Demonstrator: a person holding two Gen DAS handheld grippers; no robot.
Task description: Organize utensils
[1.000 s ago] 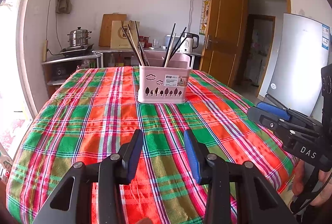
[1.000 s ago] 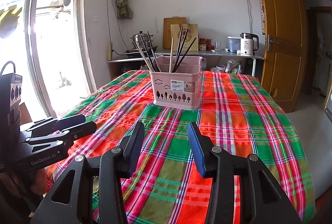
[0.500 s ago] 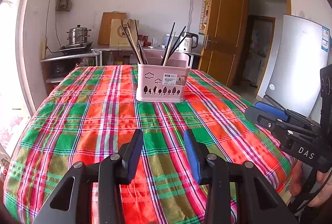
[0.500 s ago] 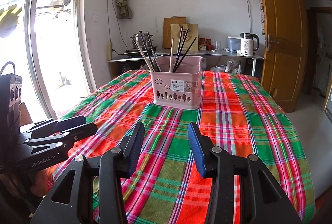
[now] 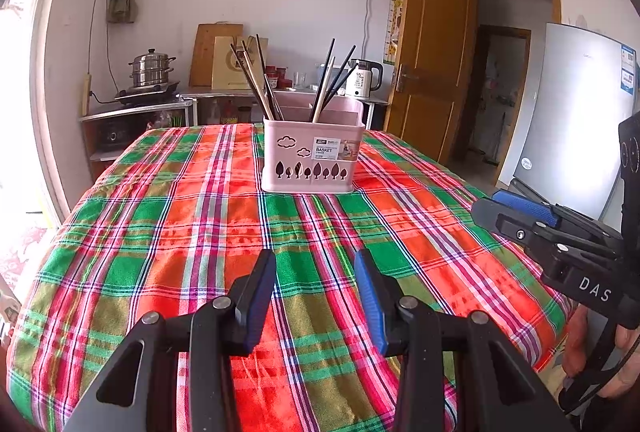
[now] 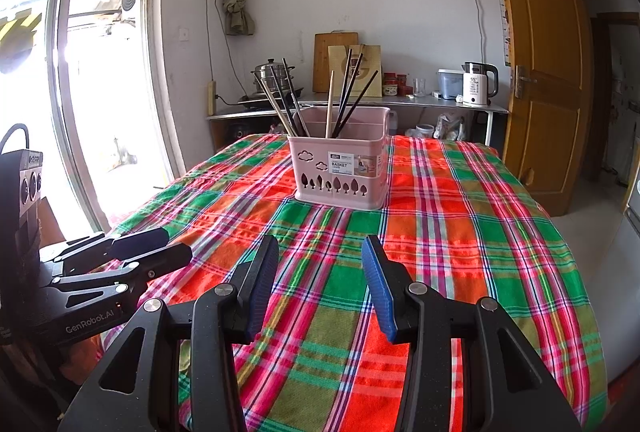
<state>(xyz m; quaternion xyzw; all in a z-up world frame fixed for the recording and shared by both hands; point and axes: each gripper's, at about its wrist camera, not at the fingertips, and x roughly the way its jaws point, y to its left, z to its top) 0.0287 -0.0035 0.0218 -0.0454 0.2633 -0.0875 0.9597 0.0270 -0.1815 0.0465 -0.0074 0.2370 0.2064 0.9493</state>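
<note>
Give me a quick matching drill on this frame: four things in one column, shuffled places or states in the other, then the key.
Things:
1. pink basket
2. chopsticks
3. white kettle
4. left gripper

Places or states:
A. open, nothing between its fingers
B. on the metal counter by the back wall
C. sitting on the plaid tablecloth
D. leaning up out of the basket

Pairs: 1-C, 2-D, 3-B, 4-A
</note>
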